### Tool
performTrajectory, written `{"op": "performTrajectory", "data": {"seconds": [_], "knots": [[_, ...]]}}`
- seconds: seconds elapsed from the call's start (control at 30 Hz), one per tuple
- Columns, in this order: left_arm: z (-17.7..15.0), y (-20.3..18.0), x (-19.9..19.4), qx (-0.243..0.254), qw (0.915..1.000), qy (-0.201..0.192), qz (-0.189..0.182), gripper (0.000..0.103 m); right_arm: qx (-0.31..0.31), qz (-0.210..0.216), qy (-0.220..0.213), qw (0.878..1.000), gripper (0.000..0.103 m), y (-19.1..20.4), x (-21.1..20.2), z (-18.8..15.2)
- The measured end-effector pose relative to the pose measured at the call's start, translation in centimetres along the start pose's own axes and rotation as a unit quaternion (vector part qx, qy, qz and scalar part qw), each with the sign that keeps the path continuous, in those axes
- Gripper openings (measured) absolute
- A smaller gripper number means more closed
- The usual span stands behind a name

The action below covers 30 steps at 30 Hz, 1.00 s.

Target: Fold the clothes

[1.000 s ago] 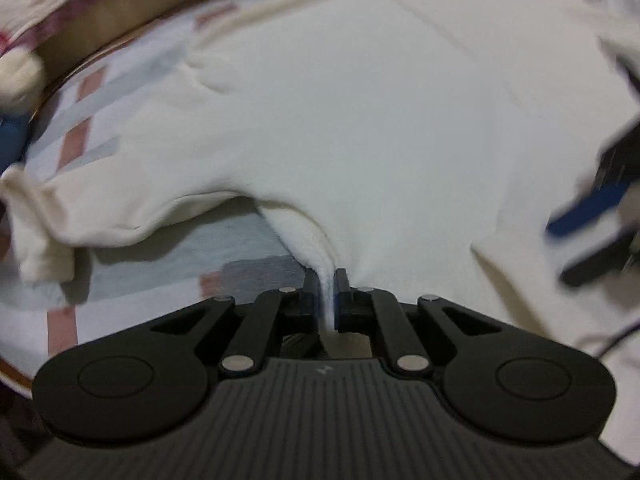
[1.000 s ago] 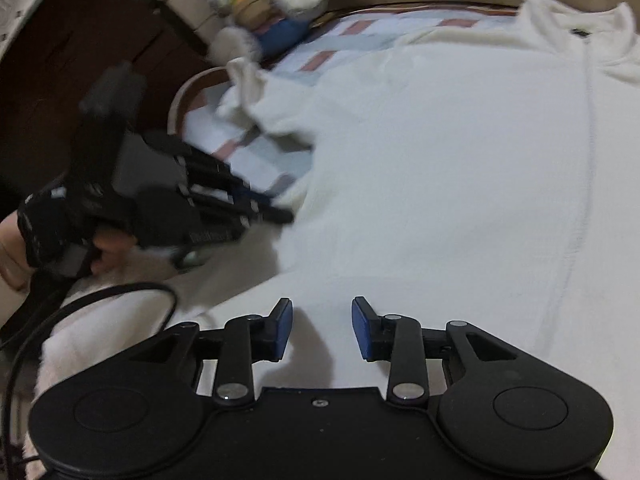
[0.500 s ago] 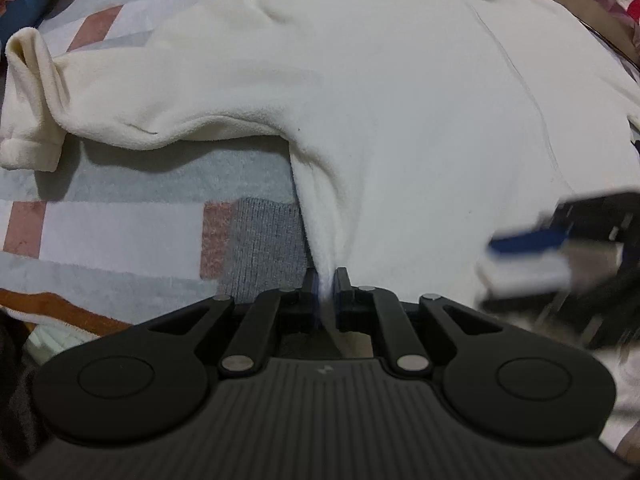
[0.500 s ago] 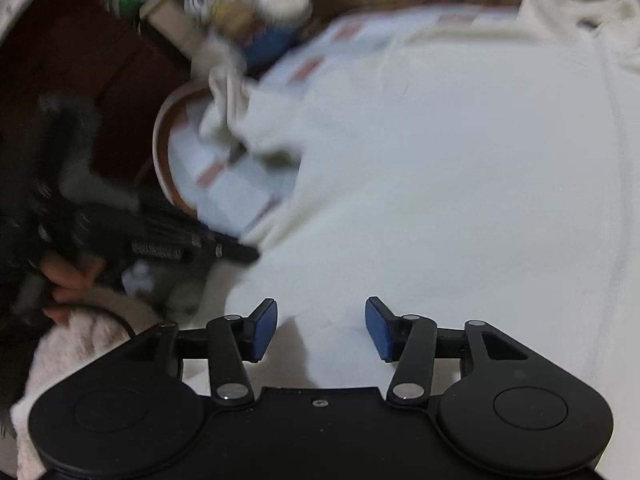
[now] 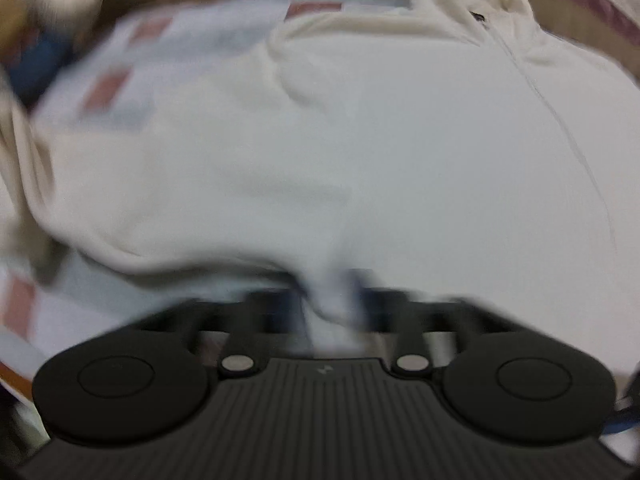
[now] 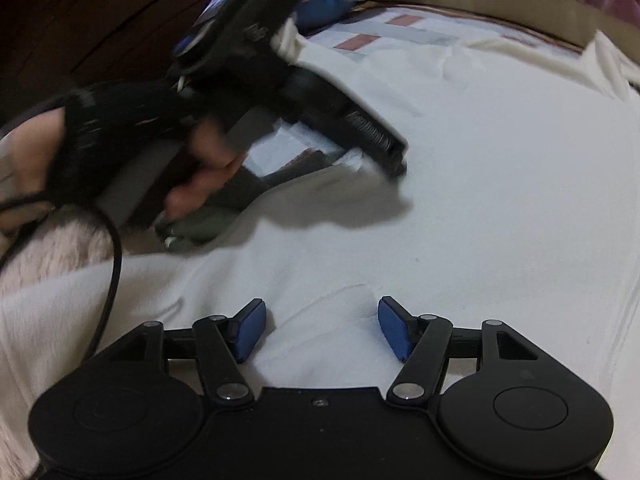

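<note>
I have the cream fleece top [image 5: 400,152] spread face up on the patterned bed cover [image 5: 132,80], ahead of both grippers, its collar [image 5: 472,12] at the far end and a zip seam [image 5: 560,128] running down its front. My left gripper [image 5: 332,304] looks pinched on a fold of the fleece at the near side edge, just under the sleeve [image 5: 160,216]; the view is badly blurred, so I judge this from the white cloth bunched between the fingers rather than see it cleanly. I hold that edge, I think, so the side panel can be carried over the body of the garment. My right gripper [image 6: 322,328] hovers low over the middle of the fleece with its blue pads [image 6: 394,332] wide apart, nothing between them; a small ridge of cloth rises just ahead of it. From there my left hand [image 6: 120,148], in a black fingerless glove, shows off to the left. The fleece is thick, soft and matte, and it slumps in rounded folds rather than sharp creases.
</note>
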<state>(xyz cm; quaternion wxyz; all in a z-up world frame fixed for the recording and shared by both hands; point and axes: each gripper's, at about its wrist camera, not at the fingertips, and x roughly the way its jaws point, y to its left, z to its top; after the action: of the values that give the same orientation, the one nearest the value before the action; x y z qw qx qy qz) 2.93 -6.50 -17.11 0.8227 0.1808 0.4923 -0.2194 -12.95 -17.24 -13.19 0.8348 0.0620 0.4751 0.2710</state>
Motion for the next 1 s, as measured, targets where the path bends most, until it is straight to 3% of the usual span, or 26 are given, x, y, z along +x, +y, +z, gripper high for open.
{"op": "performTrajectory", "data": {"seconds": [0.1,0.2,0.23,0.3,0.37,0.47,0.5,0.53,0.63,0.7,0.77,0.83,0.9,0.93,0.97,1.0], "knots": [[-0.9,-0.1,-0.6,0.037,0.9987,-0.005,0.036,0.008,-0.008,0.005,-0.003,1.0,0.068,0.2,-0.8,-0.1],[-2.0,1.0,0.6,0.071,0.9903,0.008,0.119,0.0,-0.01,0.009,-0.005,1.0,0.067,0.2,-0.9,0.8],[-2.2,2.2,0.8,0.056,0.9919,0.008,0.113,0.0,-0.004,0.008,-0.007,1.0,0.067,0.0,-0.6,1.5],[-2.3,5.4,0.2,-0.023,0.9982,-0.002,0.056,0.0,0.008,0.007,-0.012,1.0,0.067,-0.3,0.0,2.7],[-2.4,7.2,-0.3,-0.074,0.9965,-0.016,0.035,0.0,0.02,0.006,-0.017,1.0,0.067,-0.6,0.6,3.9],[-2.3,7.6,-1.1,-0.1,0.9937,-0.046,0.018,0.003,0.036,-0.001,-0.007,0.999,0.064,-1.0,2.8,5.4],[-2.2,7.7,-1.2,-0.113,0.9921,-0.053,0.011,0.004,0.04,0.003,0.006,0.999,0.056,-0.9,4.0,5.6],[-2.0,7.9,-1.3,-0.128,0.99,-0.059,0.003,0.005,0.039,0.035,0.019,0.998,0.053,-0.4,4.5,5.3],[-1.5,9.0,-2.0,-0.17,0.9815,-0.087,0.003,0.024,0.036,0.134,0.057,0.989,0.053,1.1,6.0,4.7],[-0.9,10.0,-2.2,-0.202,0.9712,-0.11,0.064,0.053,0.046,0.178,0.067,0.981,0.053,1.4,6.1,4.4],[-0.4,11.3,-2.4,-0.241,0.955,-0.119,0.125,0.054,0.076,0.198,0.065,0.975,0.053,0.3,5.6,4.4],[-0.5,12.8,-2.8,-0.29,0.9371,-0.136,0.138,0.058,0.117,0.237,0.052,0.963,0.053,-1.1,4.4,4.3],[-0.9,14.1,-2.7,-0.333,0.9199,-0.143,0.149,0.074,0.132,0.253,0.016,0.958,0.053,-2.3,2.2,4.3],[-1.1,14.7,-2.4,-0.351,0.912,-0.141,0.157,0.077,0.132,0.24,-0.003,0.962,0.053,-2.9,1.2,4.5],[-1.3,15.3,-2.0,-0.367,0.9049,-0.138,0.166,0.09,0.132,0.226,-0.022,0.965,0.054,-3.6,0.2,4.6],[-1.2,15.8,-1.1,-0.374,0.9031,-0.125,0.17,0.103,0.133,0.212,-0.042,0.967,0.054,-4.2,-0.8,4.7]]}}
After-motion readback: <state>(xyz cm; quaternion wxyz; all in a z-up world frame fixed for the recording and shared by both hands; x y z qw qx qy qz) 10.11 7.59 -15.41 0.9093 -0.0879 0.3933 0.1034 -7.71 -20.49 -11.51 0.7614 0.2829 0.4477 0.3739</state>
